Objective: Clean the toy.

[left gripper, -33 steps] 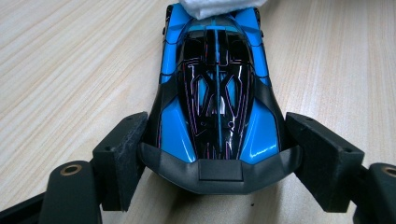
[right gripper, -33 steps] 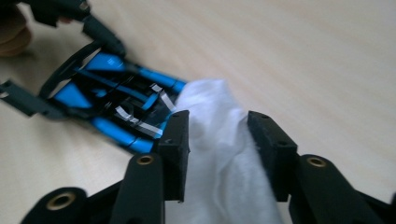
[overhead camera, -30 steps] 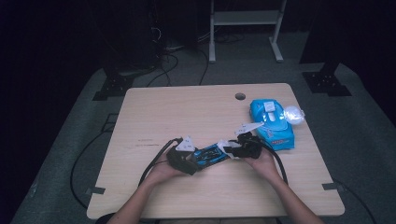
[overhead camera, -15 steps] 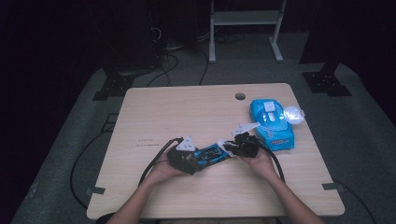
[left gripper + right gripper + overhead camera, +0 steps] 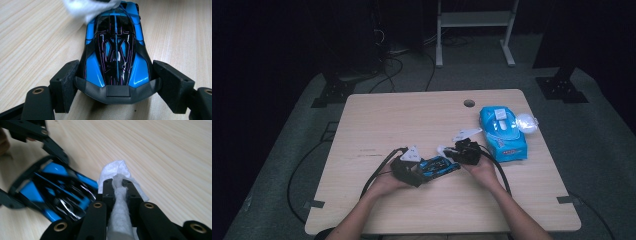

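A blue and black toy car (image 5: 116, 50) lies on the wooden table (image 5: 412, 115). My left gripper (image 5: 117, 83) is shut on its near end, one pad (image 5: 66, 82) against each side. In the high view the left gripper (image 5: 409, 167) and the car (image 5: 439, 166) sit near the table's front middle. My right gripper (image 5: 119, 183) has just been closing and is shut on a white wipe (image 5: 113, 171), which it holds beside the car (image 5: 57, 192). The wipe (image 5: 90, 7) touches the car's far end. In the high view the right gripper (image 5: 464, 150) is just right of the car.
A blue pack of wipes (image 5: 504, 131) lies at the right of the table, with a crumpled clear wrapper (image 5: 527, 121) beside it. A cable hole (image 5: 469, 103) is near the far edge. Cables trail off the front from both grippers.
The right gripper has edged a little left, closer to the car's far end. The left gripper and the car have stayed in place.
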### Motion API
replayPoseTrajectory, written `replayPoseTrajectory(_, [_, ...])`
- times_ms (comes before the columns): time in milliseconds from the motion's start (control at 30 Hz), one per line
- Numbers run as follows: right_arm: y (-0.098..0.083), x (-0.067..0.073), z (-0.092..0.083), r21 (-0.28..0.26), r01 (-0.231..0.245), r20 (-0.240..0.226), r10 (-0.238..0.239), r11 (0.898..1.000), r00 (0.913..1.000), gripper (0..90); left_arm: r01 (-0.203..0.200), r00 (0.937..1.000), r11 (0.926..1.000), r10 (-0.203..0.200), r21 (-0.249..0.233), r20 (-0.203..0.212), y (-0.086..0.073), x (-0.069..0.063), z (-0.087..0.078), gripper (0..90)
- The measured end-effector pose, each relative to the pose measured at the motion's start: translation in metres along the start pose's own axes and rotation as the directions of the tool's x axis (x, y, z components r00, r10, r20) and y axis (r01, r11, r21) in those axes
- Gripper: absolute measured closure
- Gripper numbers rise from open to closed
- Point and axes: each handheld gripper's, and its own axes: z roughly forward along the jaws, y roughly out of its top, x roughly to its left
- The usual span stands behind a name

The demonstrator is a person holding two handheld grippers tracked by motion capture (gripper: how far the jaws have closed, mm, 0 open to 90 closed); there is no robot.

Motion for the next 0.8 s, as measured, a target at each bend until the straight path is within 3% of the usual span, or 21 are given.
replayPoseTrajectory(100, [-0.008,-0.009,-0.006,0.019,-0.022,0.014,0.022,1.0,0.9997,81.2,-0.003,1.0,1.0,0.003,0.0,-0.001,0.0,0.0,0.0,24.0])
replayPoseTrajectory(133, [-0.017,-0.016,-0.011,0.017,-0.065,0.005,0.064,0.998,0.9979,81.3,-0.007,1.0,0.9999,0.007,0.007,-0.006,0.001,-0.001,0.0,24.0])
replayPoseTrajectory(167, [-0.019,-0.017,-0.013,0.016,-0.076,-0.001,0.076,0.997,0.9971,81.3,-0.007,1.0,0.9999,0.007,0.007,-0.006,0.001,-0.001,0.0,24.0])
replayPoseTrajectory(367, [-0.029,-0.008,-0.024,0.037,-0.05,-0.008,0.05,0.998,0.9987,81.8,-0.01,0.9999,0.9999,0.011,0.011,-0.007,0.0,-0.001,-0.001,24.0])
replayPoseTrajectory(533, [-0.037,-0.01,-0.03,0.064,-0.077,-0.038,0.079,0.995,0.9961,81.8,-0.009,0.9999,0.9999,0.009,0.011,-0.008,0.0,-0.001,-0.001,24.1])
replayPoseTrajectory(667, [-0.035,-0.01,-0.03,0.064,-0.082,-0.033,0.084,0.995,0.9959,81.8,-0.004,1.0,1.0,0.004,0.002,-0.006,0.0,-0.001,0.0,24.0])
replayPoseTrajectory(800, [-0.013,-0.01,-0.016,0.024,-0.083,-0.043,0.084,0.996,0.9956,81.9,-0.004,1.0,1.0,0.004,0.003,-0.005,0.0,-0.001,0.0,24.0])
